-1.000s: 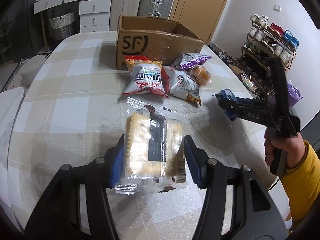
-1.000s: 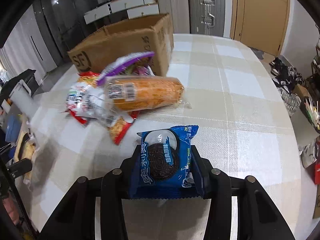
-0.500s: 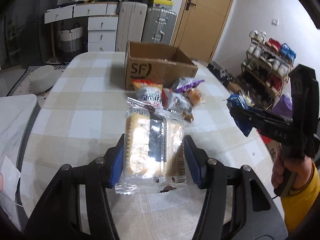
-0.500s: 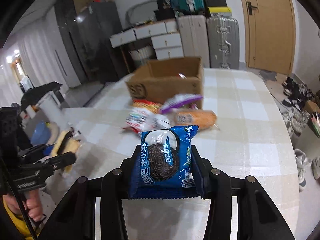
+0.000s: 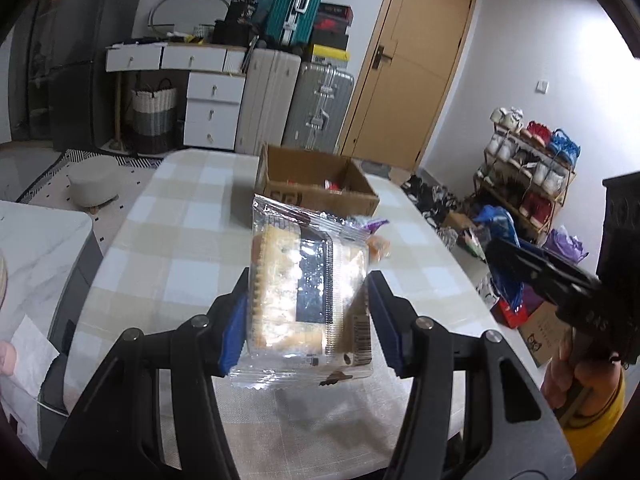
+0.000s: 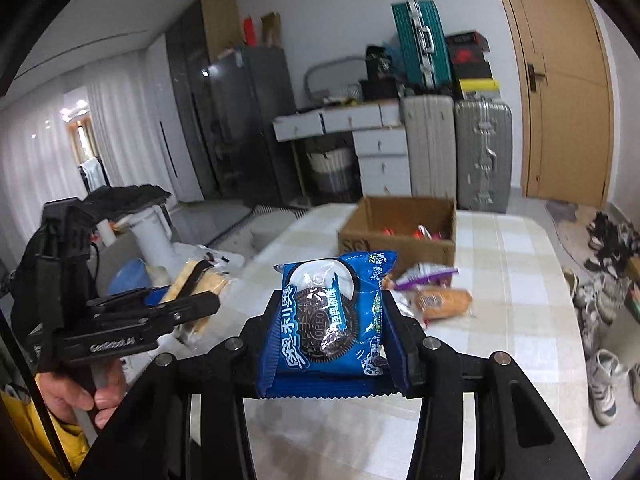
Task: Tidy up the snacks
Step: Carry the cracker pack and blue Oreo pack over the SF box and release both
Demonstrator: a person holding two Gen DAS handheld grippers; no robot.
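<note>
My left gripper is shut on a clear pack of crackers, held above the checked table. In the right wrist view my right gripper is shut on a blue Oreo packet, also lifted off the table. Beyond both stands an open cardboard box with a few wrappers showing inside. Each gripper appears in the other's view: the right gripper with its blue packet at the right, the left gripper with the crackers at the left.
Loose snacks lie in front of the box: a purple bag and a wrapped bread roll. Suitcases, white drawers and a door stand behind the table. A shoe rack and bags sit to its right.
Both grippers have risen and tilted up with their packs still gripped. The table and snack pile have dropped lower and farther in view, and the inside of the box now shows.
</note>
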